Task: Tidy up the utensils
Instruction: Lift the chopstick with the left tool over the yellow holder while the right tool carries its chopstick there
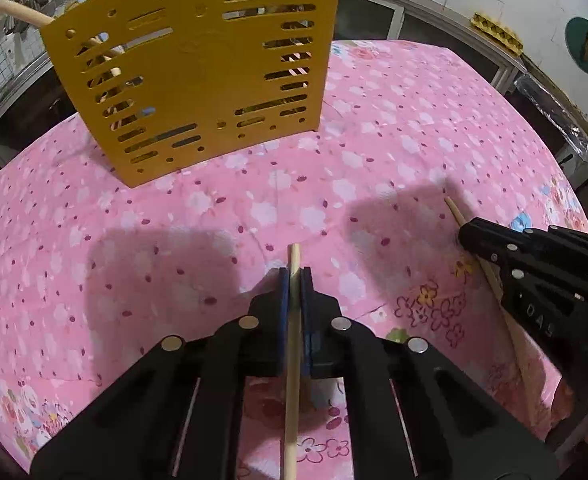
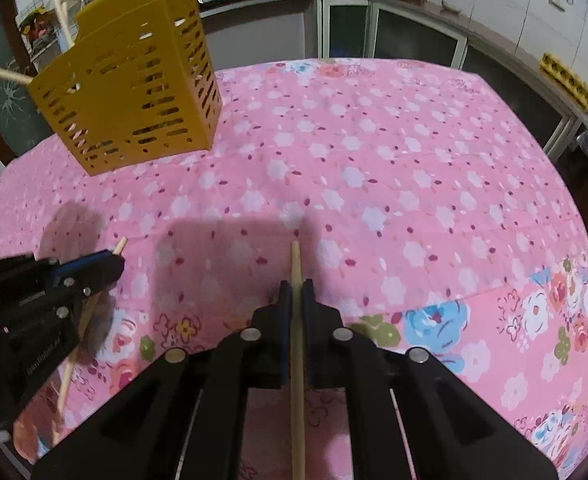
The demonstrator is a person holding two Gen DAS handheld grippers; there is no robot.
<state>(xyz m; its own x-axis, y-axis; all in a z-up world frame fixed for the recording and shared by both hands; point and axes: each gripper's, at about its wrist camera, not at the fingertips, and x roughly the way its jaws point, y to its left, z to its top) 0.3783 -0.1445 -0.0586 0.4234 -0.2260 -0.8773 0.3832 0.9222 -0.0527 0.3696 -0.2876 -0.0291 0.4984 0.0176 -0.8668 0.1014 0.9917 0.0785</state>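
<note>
Two grippers, left gripper and right gripper, each pinch a chopstick lengthwise between their jaws.

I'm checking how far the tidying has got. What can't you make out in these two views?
- Contents of the yellow utensil holder: its slotted walls hide all but a few handles, in both views.
- Rear end of the chopstick in the left hand-held gripper: cut off by the left view's bottom edge.
- Likewise the right hand-held gripper and its chopstick, right view.
</note>
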